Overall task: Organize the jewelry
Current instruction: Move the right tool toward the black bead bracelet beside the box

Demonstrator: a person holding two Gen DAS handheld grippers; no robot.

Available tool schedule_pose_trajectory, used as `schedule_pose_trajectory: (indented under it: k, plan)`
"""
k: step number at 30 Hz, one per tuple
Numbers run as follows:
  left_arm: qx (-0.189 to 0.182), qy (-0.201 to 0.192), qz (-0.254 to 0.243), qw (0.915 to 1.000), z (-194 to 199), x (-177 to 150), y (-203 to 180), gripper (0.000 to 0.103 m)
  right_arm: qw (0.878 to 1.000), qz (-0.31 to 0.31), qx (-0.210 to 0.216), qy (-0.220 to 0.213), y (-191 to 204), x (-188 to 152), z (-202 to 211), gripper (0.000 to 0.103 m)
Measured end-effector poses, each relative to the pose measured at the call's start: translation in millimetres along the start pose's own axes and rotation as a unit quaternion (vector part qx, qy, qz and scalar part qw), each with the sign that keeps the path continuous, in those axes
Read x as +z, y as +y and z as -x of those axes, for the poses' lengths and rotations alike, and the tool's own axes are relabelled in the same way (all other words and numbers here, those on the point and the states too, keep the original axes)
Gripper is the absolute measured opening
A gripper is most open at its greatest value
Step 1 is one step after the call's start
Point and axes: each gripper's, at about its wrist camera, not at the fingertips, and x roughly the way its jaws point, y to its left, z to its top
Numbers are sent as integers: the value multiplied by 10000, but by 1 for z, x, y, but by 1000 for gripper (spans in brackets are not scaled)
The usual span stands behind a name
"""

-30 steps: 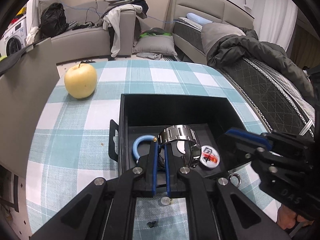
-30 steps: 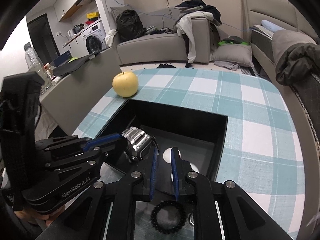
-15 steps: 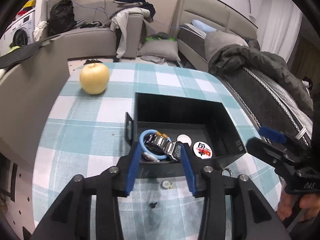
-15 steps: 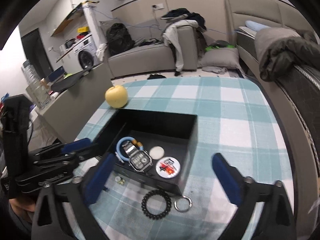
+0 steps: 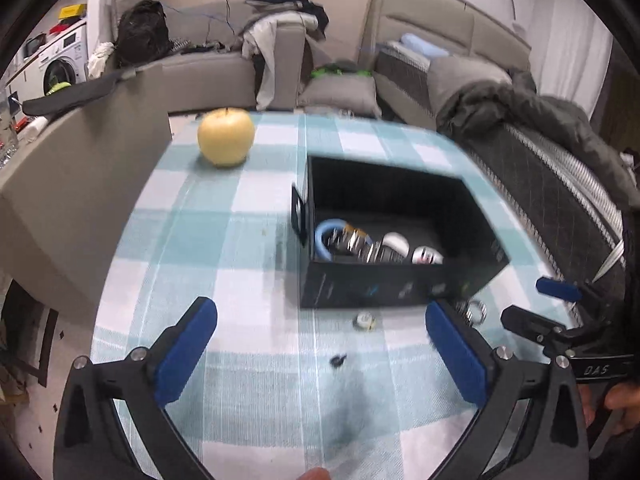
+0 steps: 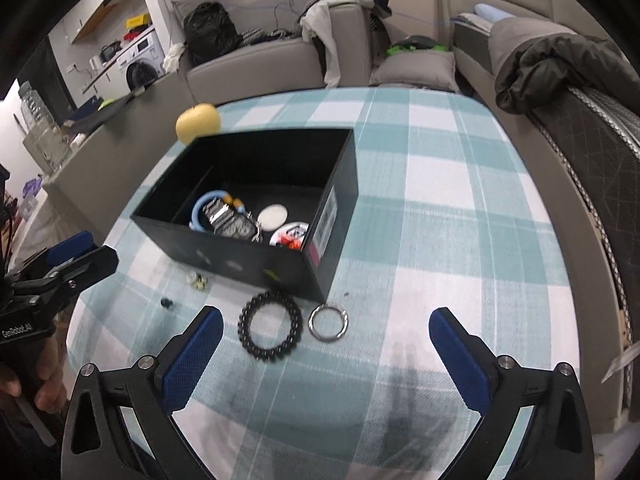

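A black box (image 6: pixel 240 256) stands on the checked tablecloth. A steel watch (image 6: pixel 226 222) lies in it on a blue bangle (image 6: pixel 199 210), beside a white disc (image 6: pixel 272 216) and a red-and-white badge (image 6: pixel 290 234). In front of the box lie a black bead bracelet (image 6: pixel 269 326), a silver ring (image 6: pixel 329 322), a small stud (image 6: pixel 198 280) and a tiny black piece (image 6: pixel 166 303). My right gripper (image 6: pixel 326 314) is open just above the bracelet and ring. My left gripper (image 5: pixel 318 316) is opening, nothing between its jaws, short of the box (image 5: pixel 380 288) and over the stud (image 5: pixel 365 320).
A yellow apple (image 5: pixel 226 136) sits on the table beyond the box's left corner. A grey sofa with clothes, a bed with a dark jacket and a washing machine surround the table. The table edge curves close on the left and right.
Both grippers went from shut to wide open and drew back out of the box. The watch, upright at the left fingers before, now lies on the blue bangle inside.
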Motion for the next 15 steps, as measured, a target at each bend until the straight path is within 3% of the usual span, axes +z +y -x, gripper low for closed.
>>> schedule_pose_trajectory:
  k: [5,7,9,15]
  plan:
    - [129,453,-133,9988,-15,-13,-1,101,9983,161,405,380,11,-13,-9,101]
    - [225,555,-145,9981,-19,-17,0,101,9959,231,711,507,18,-17,-12,81]
    - [257,618,-157,9976,-20,-19,1,101,9942,351,819,603,26,-17,-16,71]
    - [265,711,-187,9969,-20,-25,5,101,9928,483,966,524,36,-15,-13,59]
